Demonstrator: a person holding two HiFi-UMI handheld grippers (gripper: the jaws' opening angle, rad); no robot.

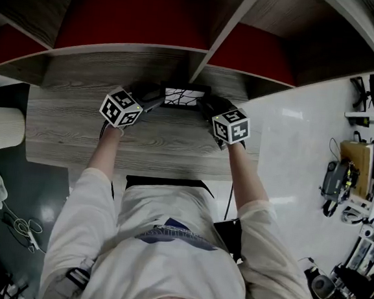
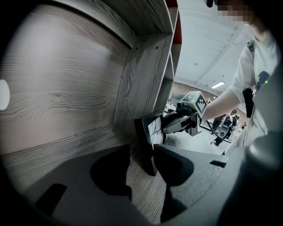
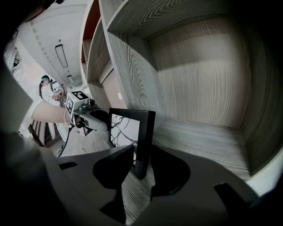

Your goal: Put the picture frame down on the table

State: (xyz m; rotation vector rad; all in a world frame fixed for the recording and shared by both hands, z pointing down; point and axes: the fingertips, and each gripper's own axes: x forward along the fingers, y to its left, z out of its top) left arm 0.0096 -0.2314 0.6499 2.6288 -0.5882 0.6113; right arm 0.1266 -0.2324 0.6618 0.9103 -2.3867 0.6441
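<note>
A black picture frame (image 1: 185,96) with a white line drawing stands upright on the wooden table (image 1: 155,143), just under the shelf unit. My left gripper (image 1: 150,99) holds its left side and my right gripper (image 1: 211,106) its right side. Seen from the left gripper view, the frame's edge (image 2: 146,141) sits between the jaws of the left gripper (image 2: 143,152), and its lower end rests on the wood. The right gripper view shows the frame (image 3: 143,137) pinched by the right gripper (image 3: 142,154), with the drawing facing left. Both grippers are shut on the frame.
A wooden shelf unit with red back panels (image 1: 133,24) rises behind the table, with a vertical divider (image 1: 212,44) right above the frame. Shelf walls (image 3: 199,75) close in behind and beside the frame. White floor (image 1: 298,142) and equipment (image 1: 340,178) lie to the right.
</note>
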